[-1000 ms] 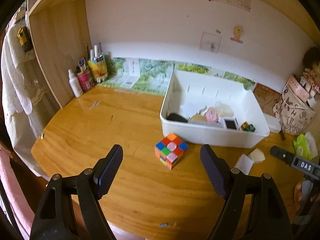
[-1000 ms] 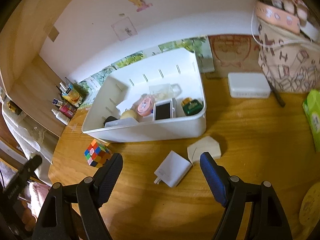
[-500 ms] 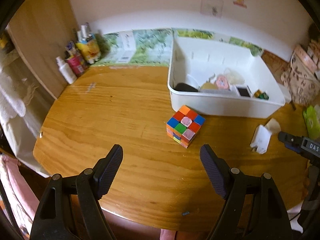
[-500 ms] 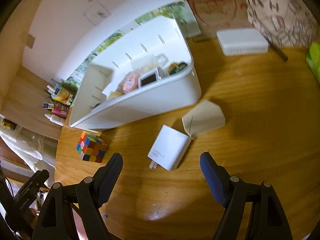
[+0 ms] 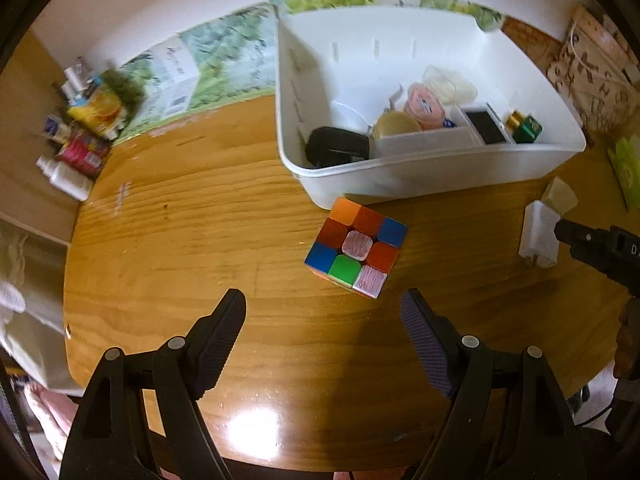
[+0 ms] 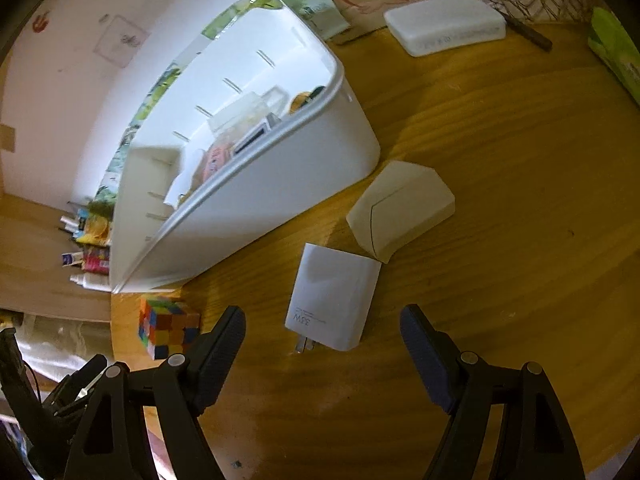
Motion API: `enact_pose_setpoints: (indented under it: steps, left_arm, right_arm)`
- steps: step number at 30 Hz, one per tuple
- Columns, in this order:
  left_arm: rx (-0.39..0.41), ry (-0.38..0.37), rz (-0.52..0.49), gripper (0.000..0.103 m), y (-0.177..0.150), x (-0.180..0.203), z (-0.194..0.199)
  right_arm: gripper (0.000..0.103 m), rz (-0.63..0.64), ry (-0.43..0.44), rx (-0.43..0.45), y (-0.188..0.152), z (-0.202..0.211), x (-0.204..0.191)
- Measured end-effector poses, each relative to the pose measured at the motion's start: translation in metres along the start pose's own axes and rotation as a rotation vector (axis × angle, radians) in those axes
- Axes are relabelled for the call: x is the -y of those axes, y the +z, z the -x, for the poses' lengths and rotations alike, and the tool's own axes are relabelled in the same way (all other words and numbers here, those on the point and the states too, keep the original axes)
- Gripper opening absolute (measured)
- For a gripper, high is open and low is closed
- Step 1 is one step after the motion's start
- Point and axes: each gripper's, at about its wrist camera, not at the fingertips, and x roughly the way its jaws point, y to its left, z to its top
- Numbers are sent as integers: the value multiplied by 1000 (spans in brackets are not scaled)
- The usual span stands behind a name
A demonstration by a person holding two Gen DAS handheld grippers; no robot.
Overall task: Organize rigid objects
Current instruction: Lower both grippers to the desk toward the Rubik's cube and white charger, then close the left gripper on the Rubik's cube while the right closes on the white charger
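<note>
Wooden bench (image 5: pixel 180 240) against a white wall, with a leaf-print strip along its back edge. Seen from the left wrist: white bin (image 5: pixel 440 168) at 1 o'clock, already holding a black item, a pink round piece, a dark-faced white block, a small green and gold box and other bits too small to name. Scrambled puzzle cube (image 5: pixel 356 246) on the wood just ahead, slightly right of centre, close beside the bin's near wall but apart from it. Left gripper (image 5: pixel 323 336) low over the bench, jaws wide apart and holding nothing, cube just beyond the tips. Bottles and packets (image 5: pixel 80 136) clustered at 10 o'clock by the side panel. Seen from the right wrist: white charger (image 6: pixel 334 298) flat on the wood at 12 o'clock, prongs toward the camera, "33W" printed on its face. Cream angular case (image 6: pixel 400 210) touching its far corner, toward 1 o'clock. Right gripper (image 6: pixel 323 340) also spread wide and empty, charger nearly between the tips. White lidded box (image 6: pixel 444 24) at the far edge, 1 o'clock. Judged partly done: several objects in the bin; cube, charger and cream case not yet in it.
</note>
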Motion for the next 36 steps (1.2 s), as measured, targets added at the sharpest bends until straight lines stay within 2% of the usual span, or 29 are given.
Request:
enact_pose_setpoints:
  steps: [7,11,19,24,28,31,32,36]
  left_arm:
    - [-74,-54,-82,82,15,6,-26]
    - [-111,-81,-118,82,24,11,-40]
    - [-189,-163,-140,81,32,17,-63]
    - [-216,-185,-151,81,35,20,-72]
    - [-226,-181,-150,73,38,19,-78]
    - [-231,-179,-137,66,40,15,-83]
    - [-229,-184,-136,66,42,14,-83]
    - [-218,-196,-149,65,39,13,-86]
  right_arm:
    - [80,-37,-79,-24,-1,-16,-4]
    - [74,-51,-126,-31,0,-21,-5]
    - [69,-51,-201,-31,2,-28,-8]
    - [68,-39,-240,-31,2,-32,-14]
    - [66,-17,-289,-23,0,-36,-26]
    - [58,9,-326,-1,-3,-40,-35]
    - [54,15,-332,6,-5,-41,-38]
    - [53,22,-367,48,-12,-43,-44]
